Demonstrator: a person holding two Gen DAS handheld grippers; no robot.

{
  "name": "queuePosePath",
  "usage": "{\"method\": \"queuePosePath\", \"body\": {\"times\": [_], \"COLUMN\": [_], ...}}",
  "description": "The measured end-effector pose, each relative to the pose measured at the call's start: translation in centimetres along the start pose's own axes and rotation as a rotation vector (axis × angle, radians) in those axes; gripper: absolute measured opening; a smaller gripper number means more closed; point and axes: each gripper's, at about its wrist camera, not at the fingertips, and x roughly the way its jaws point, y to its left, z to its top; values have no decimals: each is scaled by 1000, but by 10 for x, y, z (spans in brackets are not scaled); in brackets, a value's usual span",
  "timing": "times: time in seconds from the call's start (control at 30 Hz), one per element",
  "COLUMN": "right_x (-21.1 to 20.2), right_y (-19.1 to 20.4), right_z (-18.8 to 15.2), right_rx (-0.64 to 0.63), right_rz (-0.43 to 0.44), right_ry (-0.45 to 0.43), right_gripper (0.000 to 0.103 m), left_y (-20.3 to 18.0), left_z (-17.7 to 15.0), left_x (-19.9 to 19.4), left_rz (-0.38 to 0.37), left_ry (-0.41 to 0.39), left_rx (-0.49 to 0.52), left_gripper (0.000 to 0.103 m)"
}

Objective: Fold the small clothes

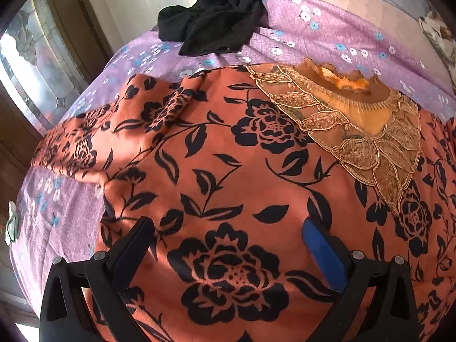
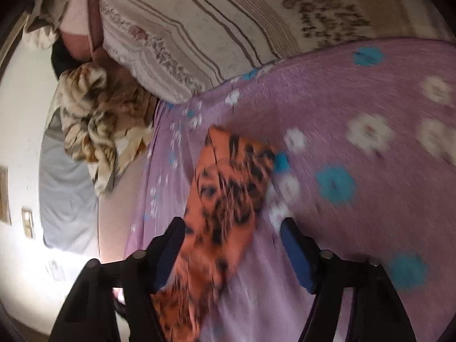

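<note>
One bed carries everything, covered by a purple floral sheet (image 1: 327, 25). Largest item on it is the orange garment with black flower print (image 1: 216, 171), spread mostly flat across the sheet, a sleeve bunched toward its left side in the left wrist view. Its neckline has a gold embroidered panel (image 1: 367, 148), up and right of the left tool.

Left tool (image 1: 228, 228): jaws wide, nothing pinched. It sits directly over the garment's body, with fabric filling the gap between the fingers; contact can't be judged.

Right tool (image 2: 232, 229): jaws partly apart, roughly mid-width. A narrow strip of the same orange print (image 2: 225, 196) runs up between the fingers, lying against the left finger and clear of the right one, which is over bare sheet. Pads aren't pressing it from both sides. This view is motion-blurred, so fine contact is uncertain.

Black crumpled garment (image 1: 213, 20) lies at the far edge of the sheet, well apart from the left tool. Striped pillow (image 2: 199, 28) and a beige patterned cloth heap (image 2: 97, 122) sit beyond the right tool.
</note>
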Motion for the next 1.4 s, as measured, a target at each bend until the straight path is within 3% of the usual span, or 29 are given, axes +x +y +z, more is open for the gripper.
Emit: {"method": "queuePosePath", "body": {"times": [0.07, 0.13, 0.2, 0.3, 0.47, 0.57, 0.63, 0.8, 0.97, 1.07, 1.13, 1.17, 1.2, 1.33, 1.4], "right_x": [18, 33, 44, 48, 15, -13, -31, -67, -50, -23, 2, 19, 33, 44, 38], "right_y": [13, 25, 31, 31, 77, 126, 165, 277, 319, 319, 312, 310, 303, 290, 290], "right_z": [11, 17, 23, 23, -2, -27, -51, -156, -297, -385, -439, -465, -491, -532, -530], "right_rx": [-56, -116, -159, -179, -320, -388, -440, -641, -781, -869, -904, -913, -906, -870, -889], "right_rz": [-33, -99, -163, -203, -117, 17, 114, 351, 427, 395, 349, 325, 306, 380, 423], "right_ry": [-25, -54, -88, -99, -135, -126, -116, -41, 146, 257, 363, 437, 523, 638, 625], "right_gripper": [66, 57, 21, 10, 8, 8, 8, 8, 8, 13, 31, 60, 82, 83, 82], "left_y": [-2, 1, 7, 1, 5, 10, 20, 83, 147, 180, 197, 204, 210, 226, 230], "left_z": [1, 1, 0, -2, 0, 12, 20, 40, 49, 47, 43, 42, 42, 41, 40], "left_x": [2, 8, 11, 7, 8, 10, 6, -19, -31, -32, -34, -34, -33, -26, -26], "left_rz": [-8, -42, -63, -24, -45, -85, -108, 14, 88, 105, 103, 109, 118, 142, 123], "left_ry": [-4, 8, -16, -28, 1, 98, 122, -8, -55, -52, -49, -49, -51, -48, -46], "left_rx": [-5, -50, -101, -81, -83, -29, -18, -150, -296, -360, -382, -387, -388, -387, -394], "left_gripper": [103, 103, 103, 103, 103, 103, 103, 103, 103, 103, 103, 103, 103, 103, 103]}}
